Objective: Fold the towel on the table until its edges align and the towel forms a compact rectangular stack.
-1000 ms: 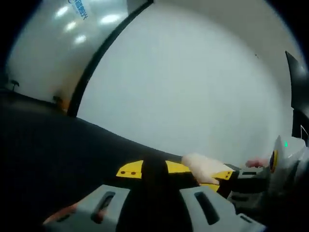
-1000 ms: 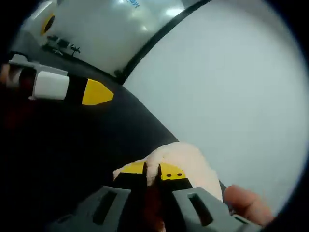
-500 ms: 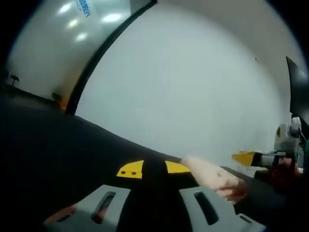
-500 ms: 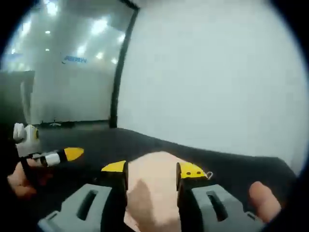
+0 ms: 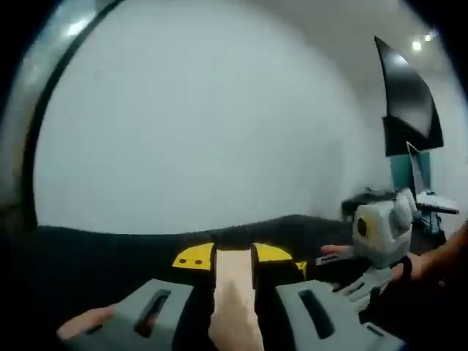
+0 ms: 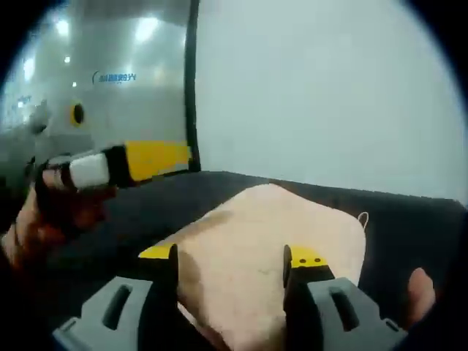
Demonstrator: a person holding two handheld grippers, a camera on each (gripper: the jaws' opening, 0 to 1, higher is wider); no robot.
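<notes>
A pale pink towel lies flat and folded on the black table. In the right gripper view my right gripper is open over the towel's near edge, its jaws wide apart and gripping nothing. The left gripper hovers at the left above the table, held by a hand and clear of the towel. In the left gripper view my left gripper has its jaws a narrow gap apart, and the towel shows through that gap. The right gripper comes in from the right.
A plain white wall stands behind the table. A dark post separates it from a glass partition at the left. A dark monitor hangs at the upper right in the left gripper view. Fingers show at the bottom corners.
My right gripper has gone from shut on the towel to wide open, and the towel now lies flat. The left view has swung round, and towel now shows between its jaws.
</notes>
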